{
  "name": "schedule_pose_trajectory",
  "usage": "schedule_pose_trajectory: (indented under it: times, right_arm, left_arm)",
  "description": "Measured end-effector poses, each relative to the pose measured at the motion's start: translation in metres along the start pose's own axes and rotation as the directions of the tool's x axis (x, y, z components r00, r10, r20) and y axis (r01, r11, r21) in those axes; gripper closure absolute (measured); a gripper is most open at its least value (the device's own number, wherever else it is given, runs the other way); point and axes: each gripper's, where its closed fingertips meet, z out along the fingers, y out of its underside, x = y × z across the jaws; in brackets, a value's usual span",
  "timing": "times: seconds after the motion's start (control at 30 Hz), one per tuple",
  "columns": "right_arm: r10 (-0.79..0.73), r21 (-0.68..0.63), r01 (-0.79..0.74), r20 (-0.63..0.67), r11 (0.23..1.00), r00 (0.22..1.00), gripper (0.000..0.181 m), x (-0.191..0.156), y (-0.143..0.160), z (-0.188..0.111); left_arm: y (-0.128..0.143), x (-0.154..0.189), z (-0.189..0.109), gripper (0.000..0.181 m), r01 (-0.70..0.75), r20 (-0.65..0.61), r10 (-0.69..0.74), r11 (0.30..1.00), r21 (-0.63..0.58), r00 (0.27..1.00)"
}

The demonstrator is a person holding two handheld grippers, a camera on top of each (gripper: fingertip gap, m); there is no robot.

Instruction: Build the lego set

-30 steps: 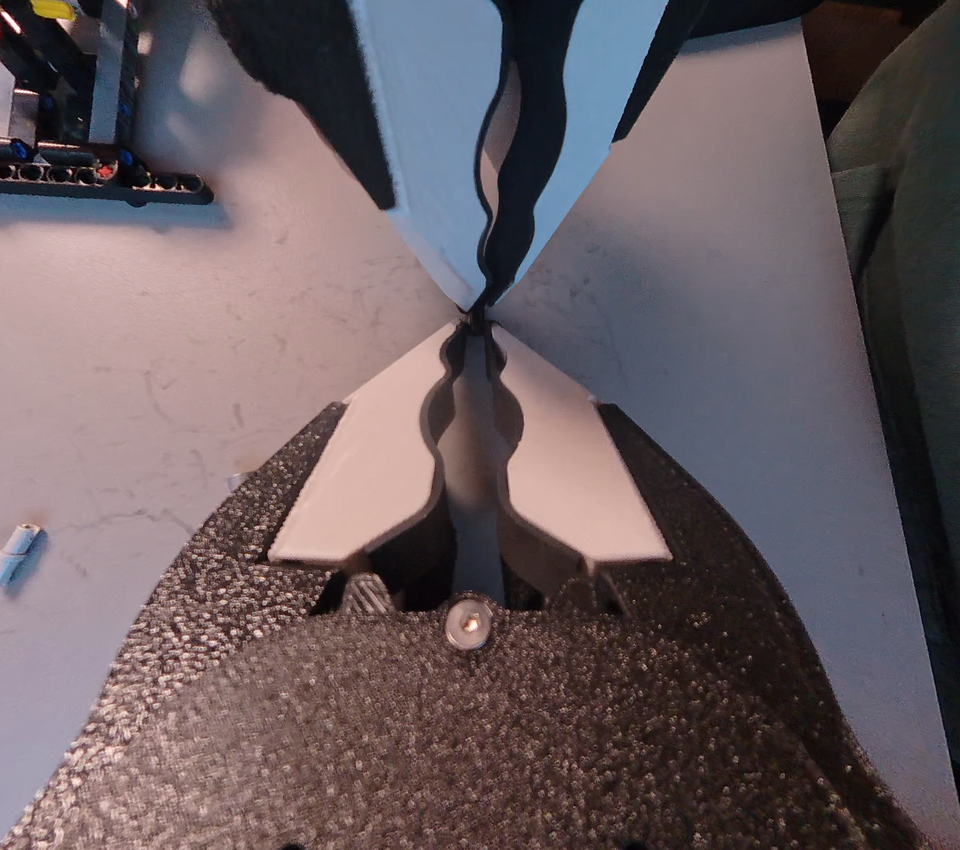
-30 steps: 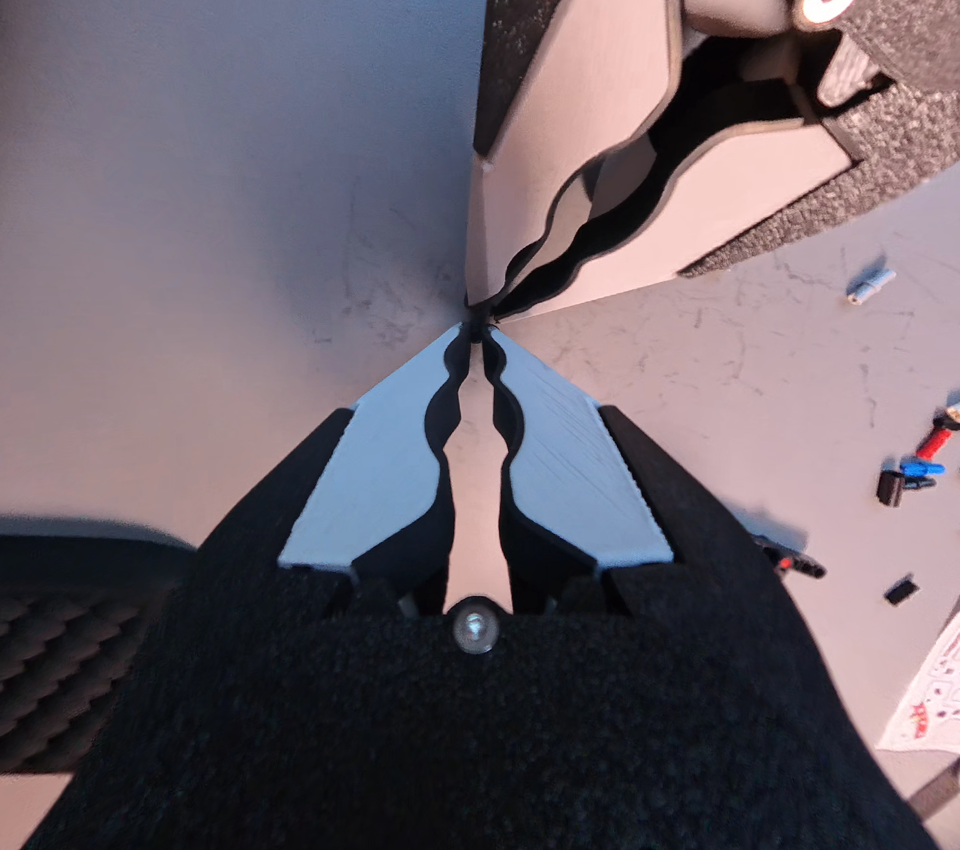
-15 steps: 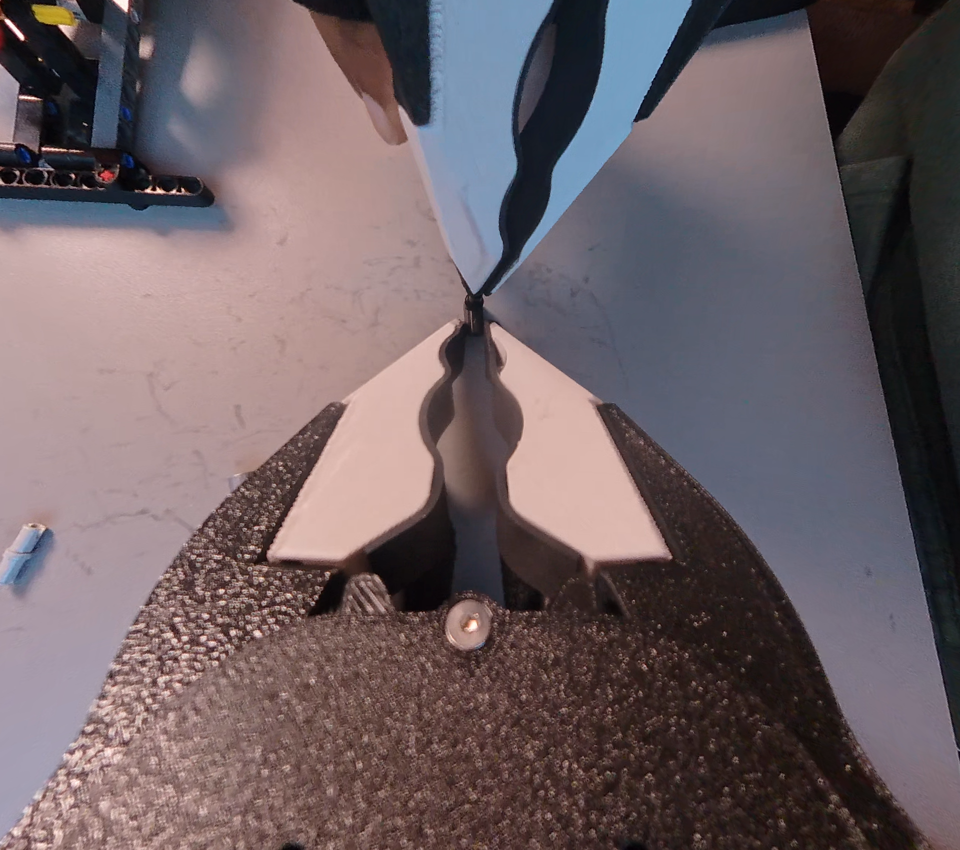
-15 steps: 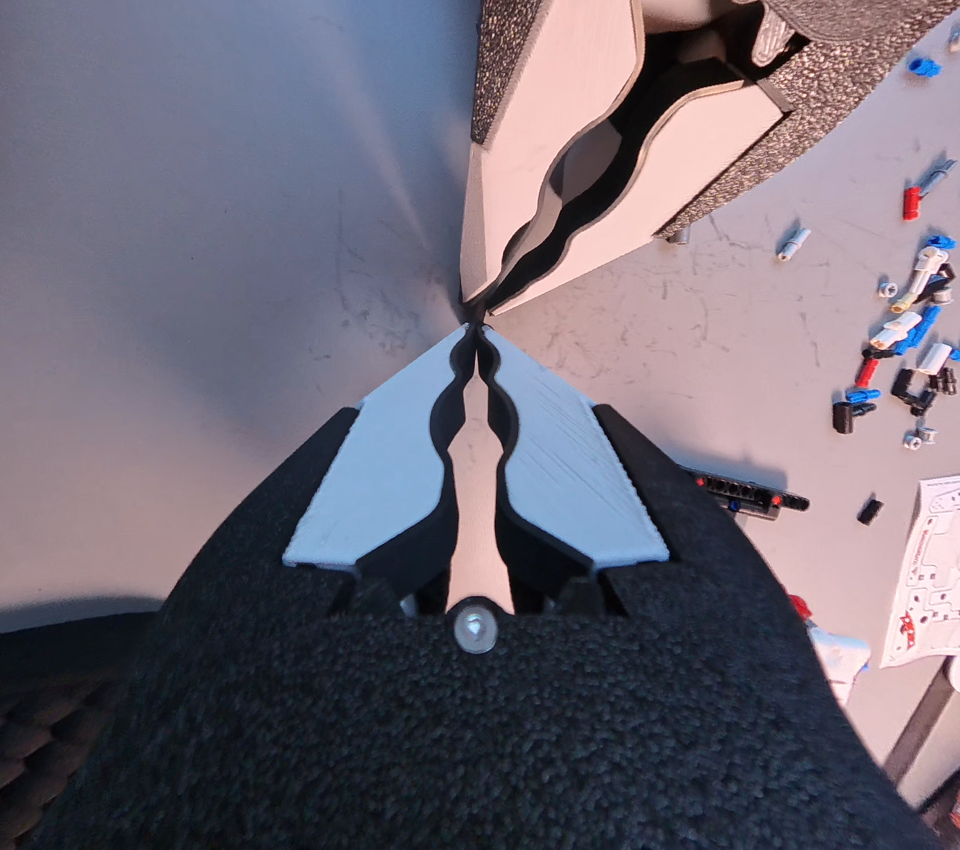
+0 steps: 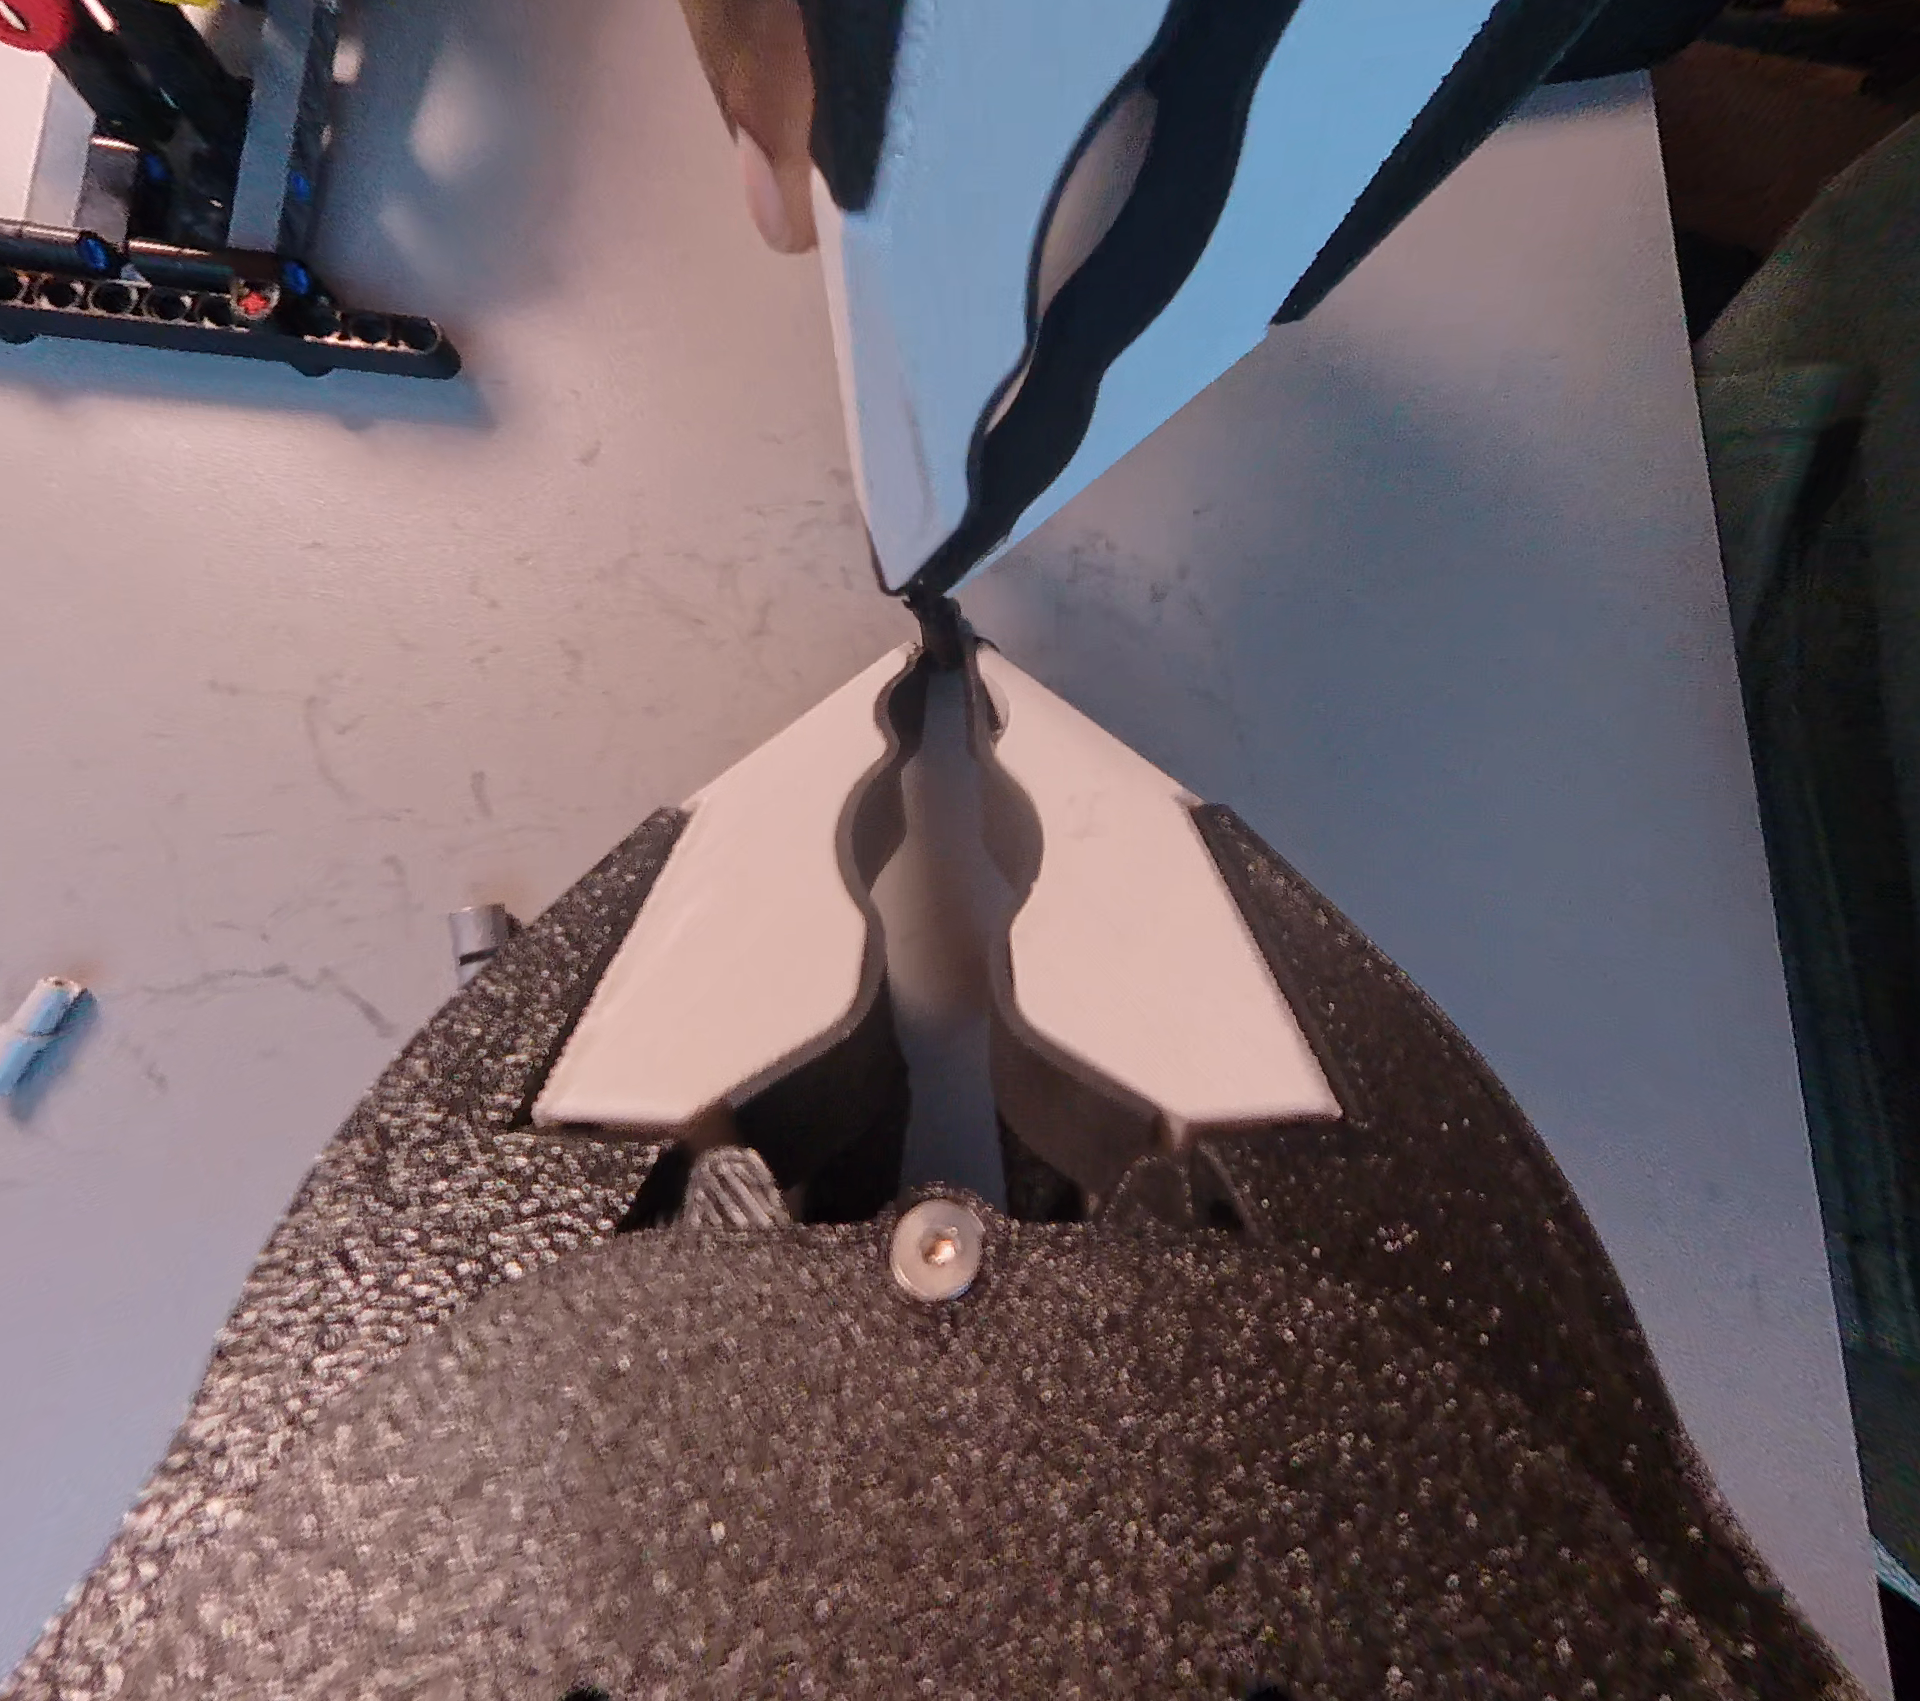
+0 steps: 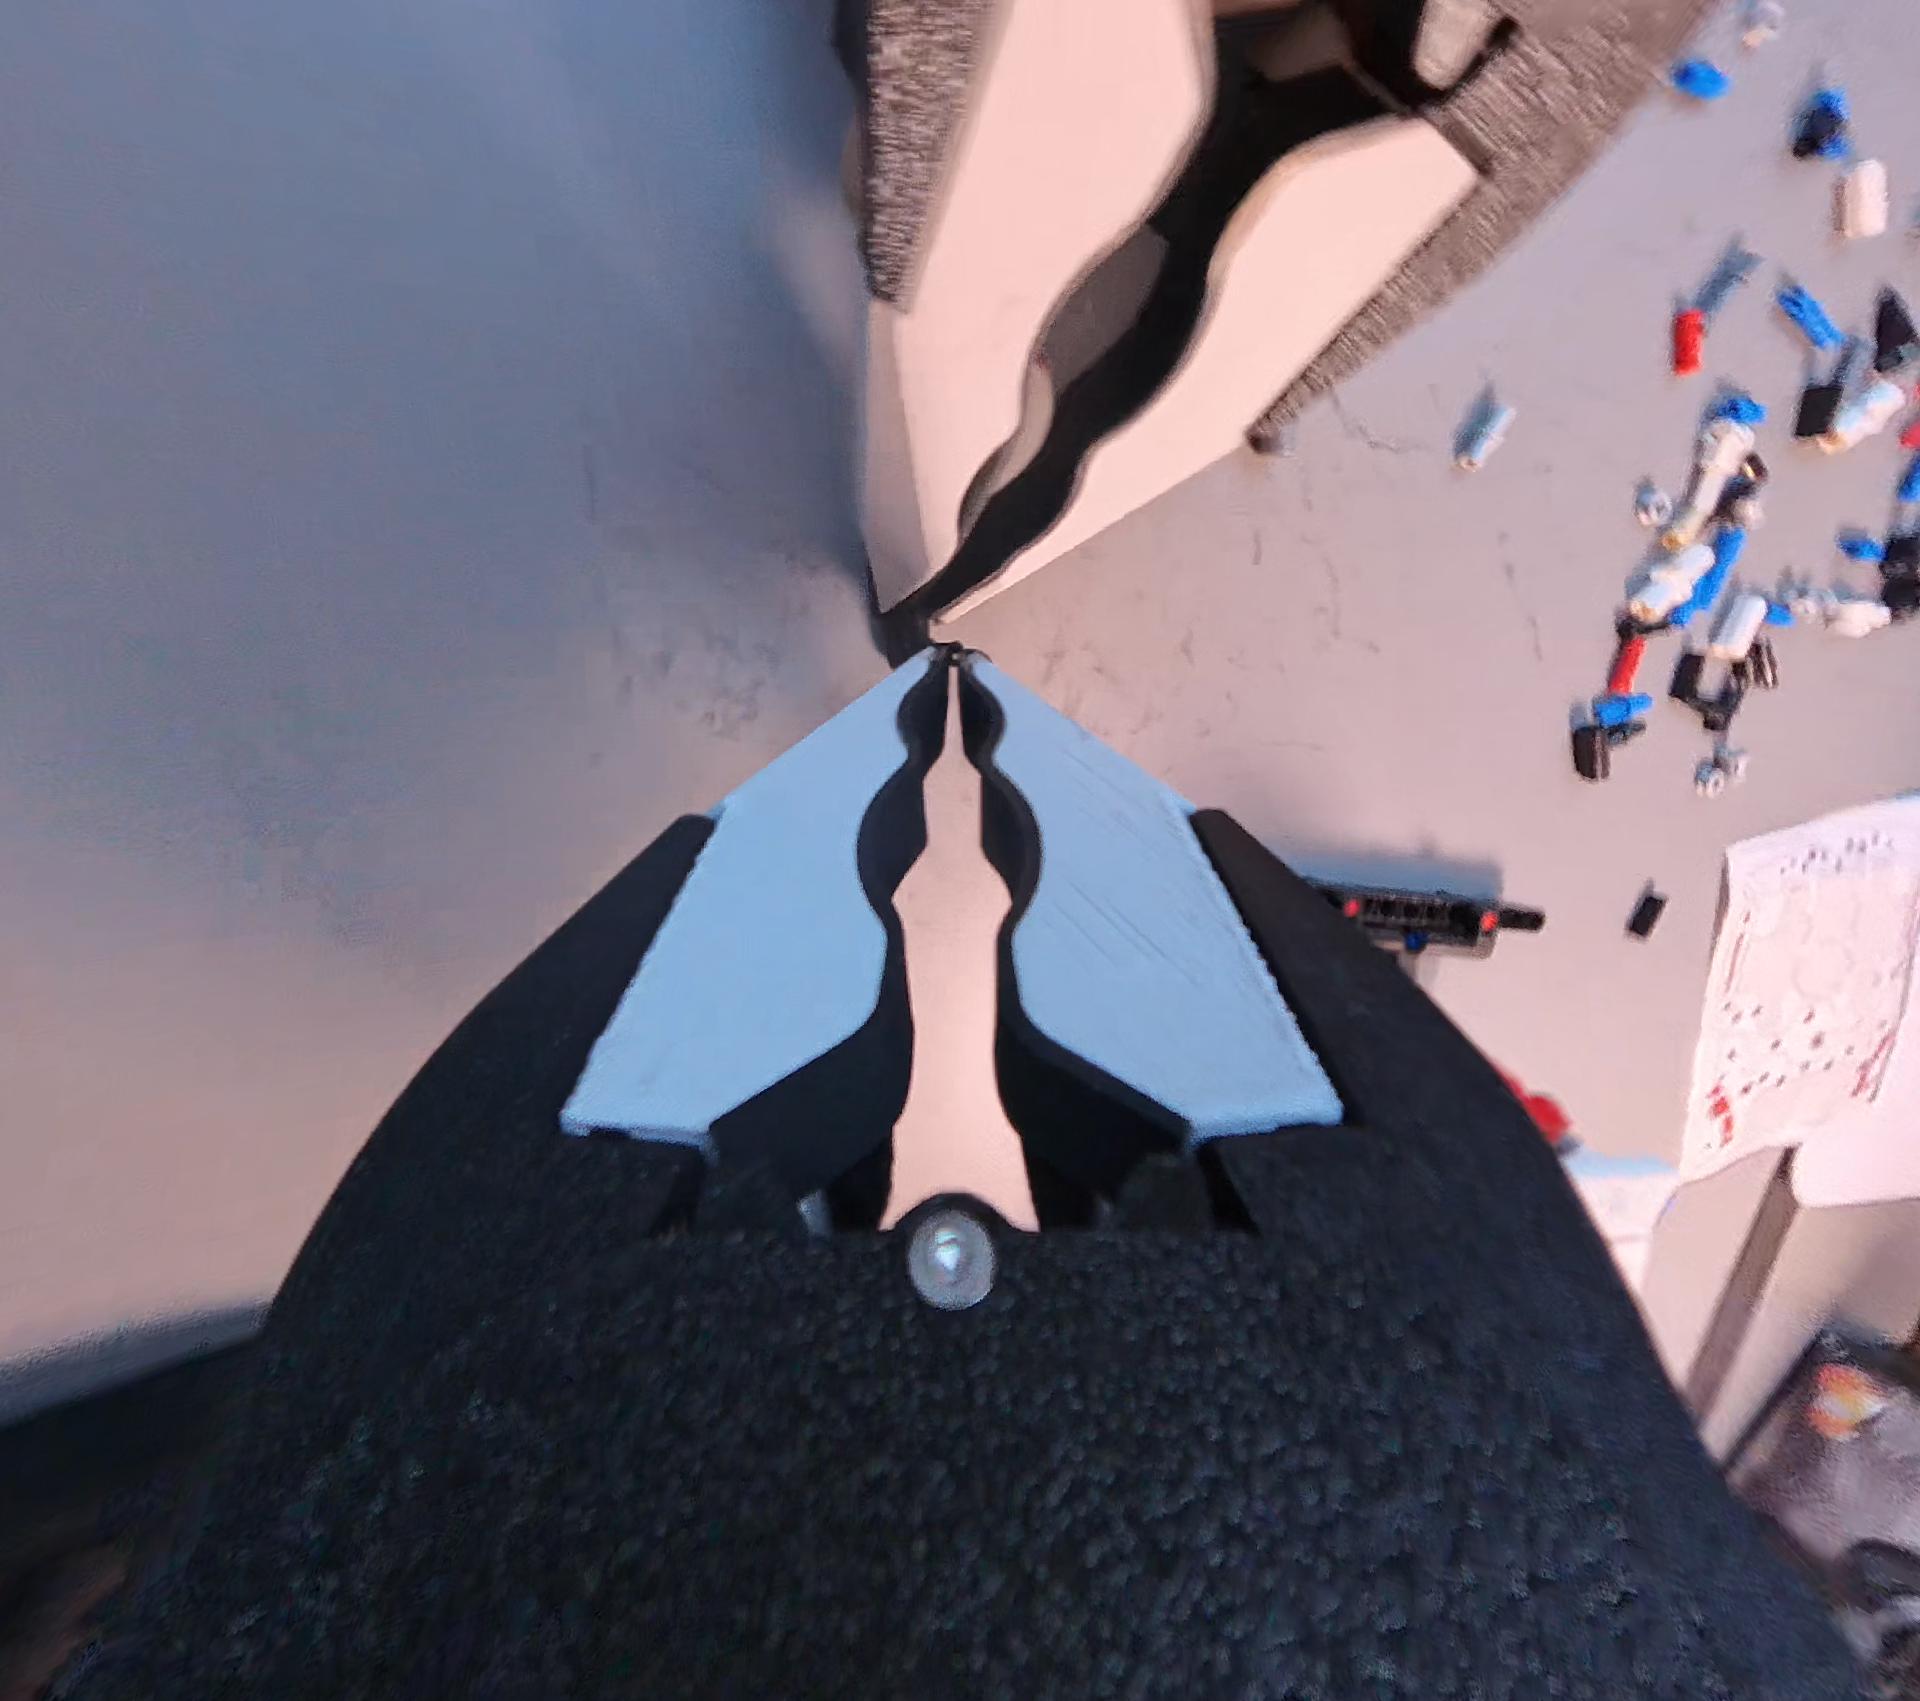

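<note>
Mid-air joining step: left hand-held gripper (image 5: 940, 652) and right hand-held gripper (image 6: 948, 652) meet tip to tip above the tabletop (image 5: 520, 612), each clamped on a tiny black lego piece (image 5: 938, 617); next likely needs an aligned press together.

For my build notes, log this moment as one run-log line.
left gripper: shut on tiny black lego piece | right gripper: shut on same piece, tip to tip | above grey table | loose parts untouched
</note>
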Motion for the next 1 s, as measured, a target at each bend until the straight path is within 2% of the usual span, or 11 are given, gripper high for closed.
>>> schedule_pose_trajectory:
  times: [0.13,0.33,0.53,0.77,1.0]
  right_arm:
    - [0.201,0.084,-0.192,-0.107,0.978,0.974,0.164,0.009,0.007,-0.001]
    - [0.373,0.215,-0.343,-0.120,0.915,0.920,0.167,0.007,0.004,0.008]
    - [0.319,0.210,-0.300,-0.062,0.931,0.946,0.171,0.009,0.009,0.012]
    - [0.312,0.265,-0.279,-0.095,0.923,0.945,0.173,0.030,0.015,0.015]
    - [0.330,0.357,-0.304,-0.012,0.883,0.944,0.172,0.016,0.022,-0.002]
  left_arm:
    - [-0.001,-0.005,0.001,0.175,0.034,0.051,-0.034,0.999,0.008,0.998]
    - [0.000,-0.011,0.000,0.175,0.090,0.103,-0.090,0.996,0.011,0.991]
    - [0.002,-0.005,-0.003,0.166,0.106,0.053,-0.106,0.994,0.005,0.993]
    - [0.004,0.002,-0.006,0.161,0.070,0.002,-0.070,0.998,0.007,0.998]
    - [-0.002,-0.020,-0.027,0.162,0.105,0.048,-0.110,0.989,0.100,0.993]
